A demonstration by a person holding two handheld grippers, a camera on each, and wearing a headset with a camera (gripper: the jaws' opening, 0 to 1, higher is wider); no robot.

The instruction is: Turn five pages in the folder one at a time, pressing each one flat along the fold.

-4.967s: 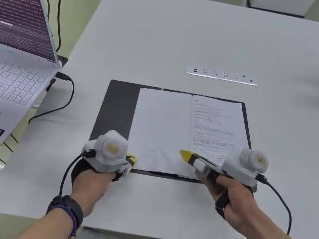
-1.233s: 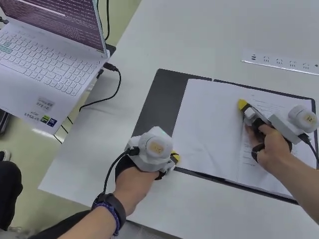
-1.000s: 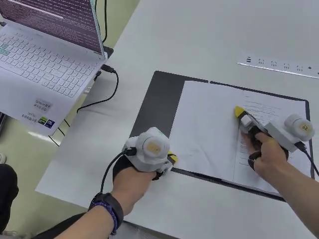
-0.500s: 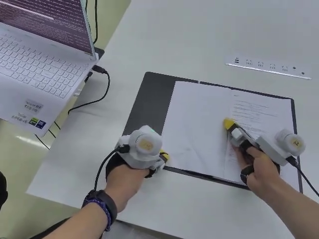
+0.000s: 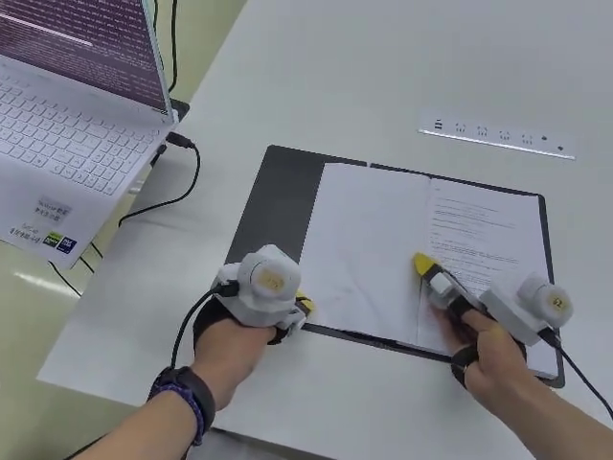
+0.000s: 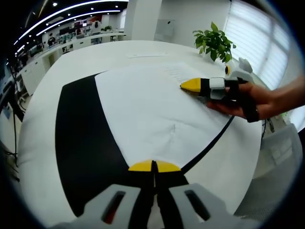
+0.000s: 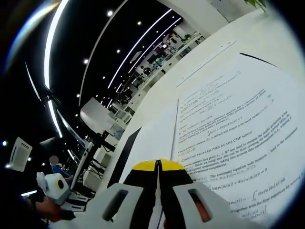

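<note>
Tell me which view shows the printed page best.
The right gripper view: the printed page is close, its text readable. The head view shows it small; the left gripper view, a faint far strip.

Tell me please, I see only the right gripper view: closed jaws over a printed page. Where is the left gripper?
Observer: The left gripper rests, jaws shut, at the near edge of the folder, by the near left corner of the blank page.
Operator: How far along the fold is my tip?
Observer: In the head view the right gripper sits at the fold, about halfway down the page.
Operator: Does the blank page lie flat?
Observer: Mostly; the left gripper view shows a small crease near its middle.
</note>
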